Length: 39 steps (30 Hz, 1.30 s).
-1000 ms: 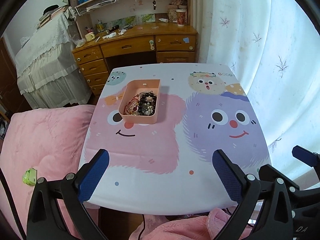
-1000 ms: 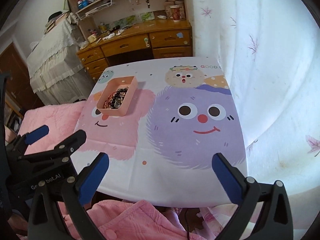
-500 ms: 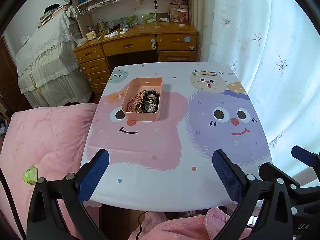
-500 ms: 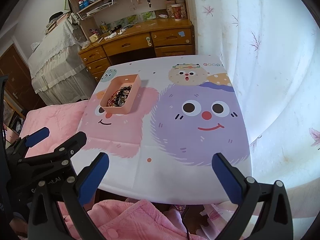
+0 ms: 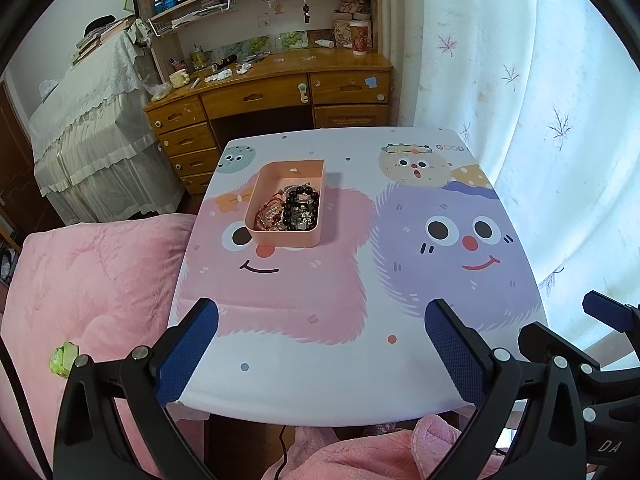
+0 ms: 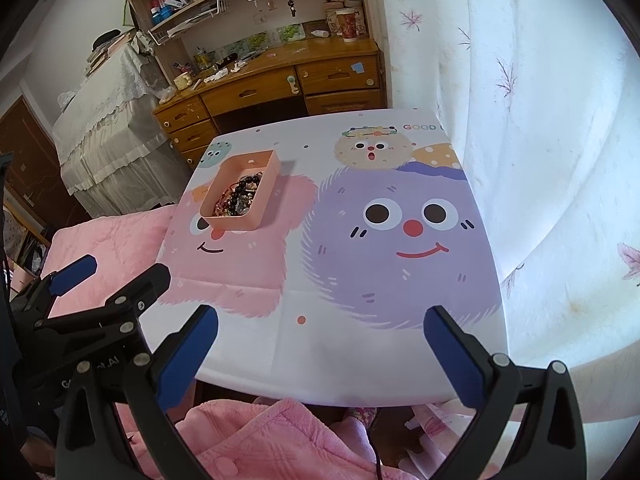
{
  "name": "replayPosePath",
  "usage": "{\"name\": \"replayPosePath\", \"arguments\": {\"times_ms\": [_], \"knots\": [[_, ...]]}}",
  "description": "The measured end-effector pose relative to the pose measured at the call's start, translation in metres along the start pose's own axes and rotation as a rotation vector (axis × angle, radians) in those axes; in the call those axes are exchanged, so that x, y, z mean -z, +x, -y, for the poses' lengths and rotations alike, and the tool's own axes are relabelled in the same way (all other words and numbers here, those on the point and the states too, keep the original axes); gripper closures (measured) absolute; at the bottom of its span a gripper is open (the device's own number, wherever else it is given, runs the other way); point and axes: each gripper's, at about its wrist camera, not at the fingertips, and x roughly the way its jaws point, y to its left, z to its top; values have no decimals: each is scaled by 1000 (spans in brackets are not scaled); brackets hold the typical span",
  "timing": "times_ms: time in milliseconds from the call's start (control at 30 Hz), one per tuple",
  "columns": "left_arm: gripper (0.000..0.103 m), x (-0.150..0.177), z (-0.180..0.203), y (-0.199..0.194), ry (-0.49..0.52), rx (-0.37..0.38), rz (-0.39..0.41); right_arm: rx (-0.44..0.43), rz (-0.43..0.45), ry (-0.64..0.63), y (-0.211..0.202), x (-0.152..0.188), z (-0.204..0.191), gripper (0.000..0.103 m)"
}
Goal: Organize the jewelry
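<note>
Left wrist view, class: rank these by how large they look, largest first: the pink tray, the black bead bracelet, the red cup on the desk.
1. Pink tray
2. Black bead bracelet in the tray
3. Red cup; it stands much farther away, so its true size is unsure.

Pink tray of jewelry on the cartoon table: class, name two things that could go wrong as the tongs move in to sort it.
1. The black bead bracelet lies tangled with the other pieces, so lifting it may drag neighbours out of the pink tray.
2. The tray looks light and sits near the left edge of the table, above the pink quilt; a push from the open left tongs could slide it off.
</note>
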Motion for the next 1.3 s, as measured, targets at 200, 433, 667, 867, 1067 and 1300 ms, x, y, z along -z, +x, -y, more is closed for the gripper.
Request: {"name": "replayPosePath", "arguments": {"times_ms": [200, 433, 667, 867, 1067, 1300], "knots": [[1, 0, 1, 0, 1, 0, -5, 5, -2, 5, 0, 0, -1, 0], [1, -1, -2, 0, 9, -1, 2, 8, -1, 11, 0, 0, -3, 0], [1, -1, -2, 1, 10, -3, 2, 8, -1, 9, 0, 0, -3, 0], [1, -1, -3, 0, 8, -3, 4, 10, -2, 9, -1, 0, -3, 0], [1, 1, -5, 0, 1, -8, 3, 16, -6, 5, 2, 2, -4, 0], [1, 1, -5, 0, -1, -15, 2, 17, -8, 5, 2, 3, -3, 0]]}}
